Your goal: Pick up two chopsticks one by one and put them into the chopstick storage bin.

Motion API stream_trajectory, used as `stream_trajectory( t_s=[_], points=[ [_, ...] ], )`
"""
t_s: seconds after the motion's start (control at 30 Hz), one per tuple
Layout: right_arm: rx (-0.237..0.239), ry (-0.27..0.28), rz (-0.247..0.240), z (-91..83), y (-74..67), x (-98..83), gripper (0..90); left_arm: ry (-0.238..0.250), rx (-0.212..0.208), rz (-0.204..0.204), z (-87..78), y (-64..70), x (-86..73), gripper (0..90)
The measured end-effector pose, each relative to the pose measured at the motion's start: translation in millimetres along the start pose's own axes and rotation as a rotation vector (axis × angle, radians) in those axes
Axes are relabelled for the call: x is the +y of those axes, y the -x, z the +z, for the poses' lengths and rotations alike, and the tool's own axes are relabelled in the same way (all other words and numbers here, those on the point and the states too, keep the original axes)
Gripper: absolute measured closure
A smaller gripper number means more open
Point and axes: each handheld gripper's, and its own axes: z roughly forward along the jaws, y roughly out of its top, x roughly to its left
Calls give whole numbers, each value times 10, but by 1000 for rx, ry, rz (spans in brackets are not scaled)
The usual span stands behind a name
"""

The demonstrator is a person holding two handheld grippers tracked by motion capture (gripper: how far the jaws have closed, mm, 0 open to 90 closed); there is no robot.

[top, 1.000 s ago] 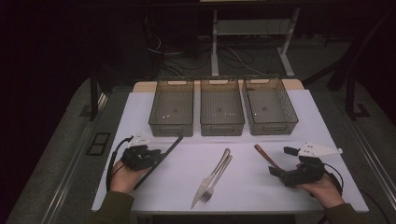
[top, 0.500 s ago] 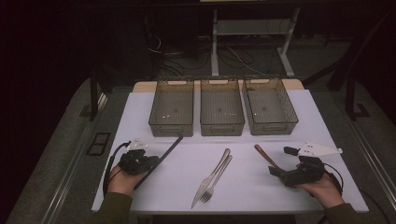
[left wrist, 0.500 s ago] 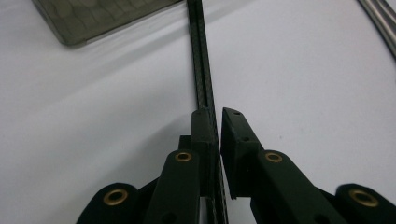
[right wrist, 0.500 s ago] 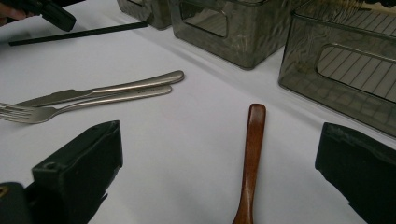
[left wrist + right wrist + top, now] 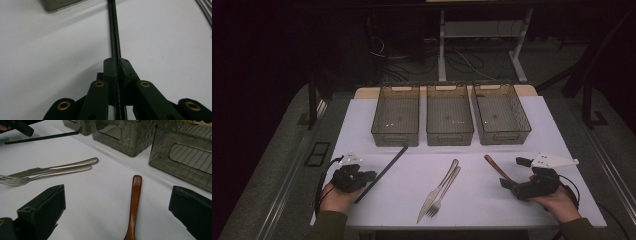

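A thin black pair of chopsticks (image 5: pixel 388 166) lies slanted on the white table, its far tip near the left bin. My left gripper (image 5: pixel 369 175) has just been closing and is now shut on it; in the left gripper view the pads (image 5: pixel 124 71) press the chopsticks (image 5: pixel 113 30) from both sides. A brown wooden spoon (image 5: pixel 492 165) lies at the right. My right gripper (image 5: pixel 512 172) is open, one jaw on each side of the spoon's handle (image 5: pixel 135 195) without touching it. In the right gripper view the chopsticks (image 5: pixel 42 138) lie at the far left.
A steel knife and fork (image 5: pixel 442 187) lie side by side in the middle of the table. Three empty smoky plastic bins stand in a row at the back: left (image 5: pixel 395 138), middle (image 5: pixel 449 136), right (image 5: pixel 507 136). The table's near edge is close to both hands.
My left gripper slid a little toward the near left along the chopsticks and its jaws narrowed onto them. The right hand and the cutlery have stayed put.
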Motion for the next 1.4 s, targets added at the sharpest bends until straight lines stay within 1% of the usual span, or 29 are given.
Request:
stream_trajectory(
  t_s=[0.07, 0.13, 0.17, 0.37, 0.6, 0.73, 0.83, 0.87, 0.9, 1.0, 1.1, 1.17, 1.4],
  points=[
    [0, -1, 0, 3, 1, 0, 2, -5, -1, -1, -3, -2, -13, 841],
    [0, -1, 0, 4, 0, 0, 2, -3, -7, -14, -2, 2, -20, 841],
    [2, -4, 0, 4, -1, 0, 2, -4, -10, -6, 0, -4, -17, 841],
    [2, -7, 1, 8, 0, -2, 2, -17, -19, -6, 26, 0, -17, 842],
    [2, -7, 0, 9, 1, -3, 2, -27, -5, 5, 39, 8, -15, 847],
    [2, -7, -1, 10, 1, -3, 2, -30, 6, 19, 43, 19, -10, 847],
    [2, -6, 0, 10, 7, -9, 2, -40, 22, 31, 51, 27, -9, 842],
    [2, -6, 1, 10, 7, -10, 2, -48, 25, 37, 57, 26, -12, 841],
    [1, -6, 1, 10, 7, -11, 2, -48, 22, 35, 65, 27, -18, 838],
    [0, -6, 0, 12, 6, -13, 2, -41, 20, 36, 66, 21, -28, 838],
    [-2, -4, 0, 12, 6, -13, 2, -21, 18, 26, 73, 18, -52, 836],
    [-2, -5, 1, 12, 6, -13, 2, -8, 11, 13, 77, 9, -65, 838],
    [-3, -8, 5, 13, 4, -11, 2, 14, 22, -4, 74, 19, -101, 848]
  ],
)
